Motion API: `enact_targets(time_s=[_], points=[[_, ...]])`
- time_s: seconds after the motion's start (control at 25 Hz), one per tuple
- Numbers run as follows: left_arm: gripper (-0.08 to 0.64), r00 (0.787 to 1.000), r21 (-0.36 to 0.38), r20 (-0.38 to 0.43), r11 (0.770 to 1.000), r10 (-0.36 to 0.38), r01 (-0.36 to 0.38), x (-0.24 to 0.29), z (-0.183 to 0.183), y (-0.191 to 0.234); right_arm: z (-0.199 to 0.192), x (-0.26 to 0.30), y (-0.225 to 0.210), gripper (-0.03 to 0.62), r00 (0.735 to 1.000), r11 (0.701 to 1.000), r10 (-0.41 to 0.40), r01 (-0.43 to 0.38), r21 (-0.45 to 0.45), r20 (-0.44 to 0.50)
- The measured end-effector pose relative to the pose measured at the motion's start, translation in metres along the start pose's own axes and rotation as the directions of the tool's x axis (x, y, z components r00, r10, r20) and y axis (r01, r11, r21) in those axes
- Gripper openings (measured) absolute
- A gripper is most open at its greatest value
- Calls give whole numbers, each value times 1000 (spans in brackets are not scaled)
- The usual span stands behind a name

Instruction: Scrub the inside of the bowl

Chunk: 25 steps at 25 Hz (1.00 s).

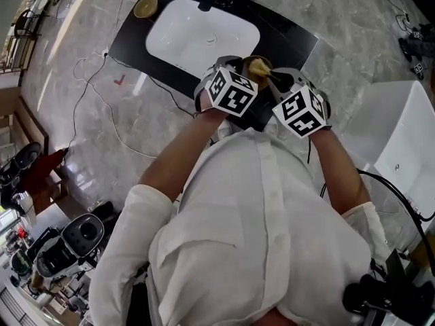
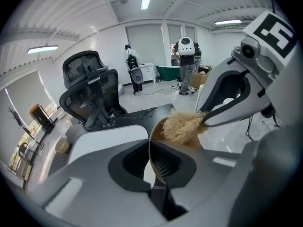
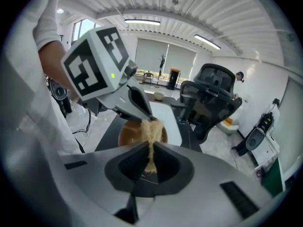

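Observation:
Held up in front of my chest, a brown bowl (image 1: 253, 64) stands on edge, and my left gripper (image 1: 239, 65) is shut on its thin rim. In the left gripper view the bowl's rim (image 2: 152, 161) runs between the jaws and its brown inside (image 2: 163, 126) faces right. My right gripper (image 1: 274, 80) is shut on a tan fibre scrubber (image 3: 150, 143), whose frayed end (image 2: 183, 125) presses into the bowl's inside. The right gripper view has the bowl (image 3: 127, 134) behind the scrubber, under the left gripper's marker cube (image 3: 97, 70).
Below the grippers lies a black tabletop (image 1: 132, 39) with a white basin (image 1: 197, 36) and a small tan dish (image 1: 145, 7). A black office chair (image 2: 90, 91) stands behind the table. Cables (image 1: 95, 94) trail over the marble floor. Another white basin (image 1: 408, 148) is at right.

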<state>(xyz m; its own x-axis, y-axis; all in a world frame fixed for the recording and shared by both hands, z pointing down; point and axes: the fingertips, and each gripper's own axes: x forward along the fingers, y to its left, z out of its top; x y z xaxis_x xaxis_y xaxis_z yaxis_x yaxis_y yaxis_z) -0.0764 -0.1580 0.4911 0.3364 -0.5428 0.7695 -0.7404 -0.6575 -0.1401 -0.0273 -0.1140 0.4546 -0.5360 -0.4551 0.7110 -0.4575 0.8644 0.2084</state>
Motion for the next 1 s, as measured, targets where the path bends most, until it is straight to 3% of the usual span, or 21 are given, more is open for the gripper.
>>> enact_targets(time_s=[0.16, 0.36, 0.52, 0.8, 1.0], points=[[17, 1000, -67, -5, 998, -8, 8, -6, -7, -1, 0, 12, -3, 25, 997, 997, -36, 30, -68, -75], [20, 999, -13, 23, 999, 40, -40, -10, 0, -6, -18, 28, 1, 25, 983, 994, -45, 25, -108, -181], [26, 997, 19, 50, 998, 67, -68, -12, 8, -4, -27, 36, 9, 25, 978, 998, 16, -27, -48, -207], [26, 997, -64, 63, 997, 49, -45, -8, 7, 1, -25, 45, 35, 25, 966, 986, 164, -164, 15, -199], [21, 996, -55, 67, 997, 55, -51, -9, 4, 0, -12, 45, 42, 25, 965, 975, 221, -214, 63, -144]])
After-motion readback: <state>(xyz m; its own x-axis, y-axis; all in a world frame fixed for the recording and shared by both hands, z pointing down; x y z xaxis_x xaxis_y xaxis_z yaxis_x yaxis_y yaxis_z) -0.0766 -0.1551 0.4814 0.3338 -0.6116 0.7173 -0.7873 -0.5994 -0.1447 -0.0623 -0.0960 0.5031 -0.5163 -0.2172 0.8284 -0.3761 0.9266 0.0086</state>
